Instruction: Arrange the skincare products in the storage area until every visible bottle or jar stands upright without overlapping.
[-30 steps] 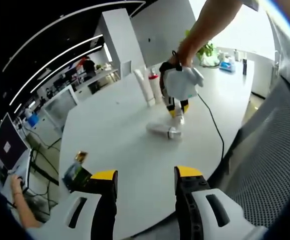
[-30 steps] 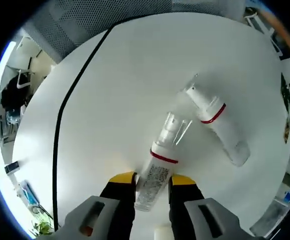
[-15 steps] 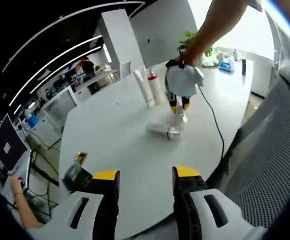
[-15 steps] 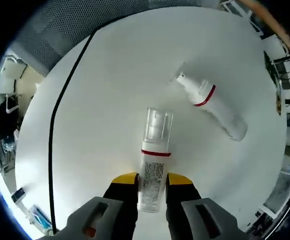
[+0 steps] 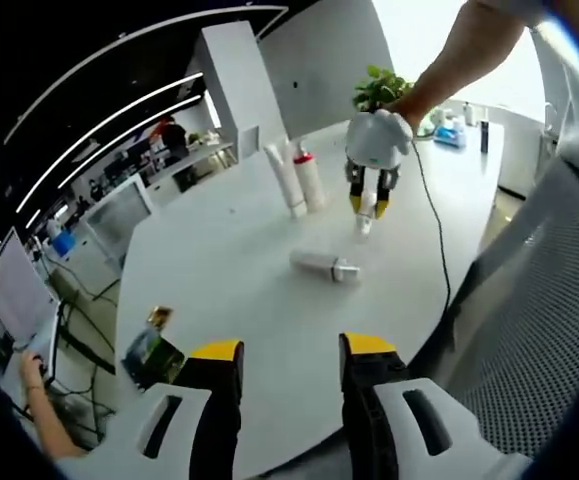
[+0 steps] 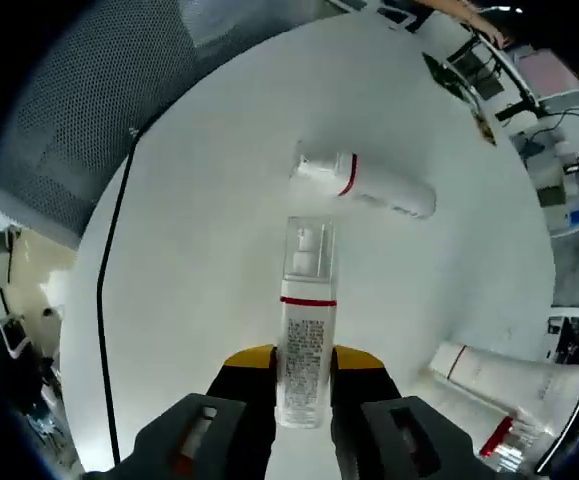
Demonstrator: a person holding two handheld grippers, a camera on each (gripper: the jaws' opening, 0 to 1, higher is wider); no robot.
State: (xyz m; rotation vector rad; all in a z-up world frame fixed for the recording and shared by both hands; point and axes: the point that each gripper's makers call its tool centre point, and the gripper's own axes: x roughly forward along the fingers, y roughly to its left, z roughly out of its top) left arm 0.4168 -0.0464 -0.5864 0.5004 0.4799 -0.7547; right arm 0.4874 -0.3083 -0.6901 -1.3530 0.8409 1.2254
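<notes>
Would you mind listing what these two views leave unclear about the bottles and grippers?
- Held bottle: its base is hidden between the right gripper fingers in the right gripper view; its label print is too small to read.
- Two standing containers: cut off by the rim, right gripper view.
- Lying bottle: label unreadable, too small in the left gripper view.

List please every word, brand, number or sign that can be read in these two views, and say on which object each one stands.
None can be read with certainty.
Held bottle, in the right gripper: dark printed lines on its label, too small and blurred.
Lying bottle: red band, no legible text.
Standing tube and standing bottle: no legible print.
Packet at the table edge: coloured print, too blurred.
</notes>
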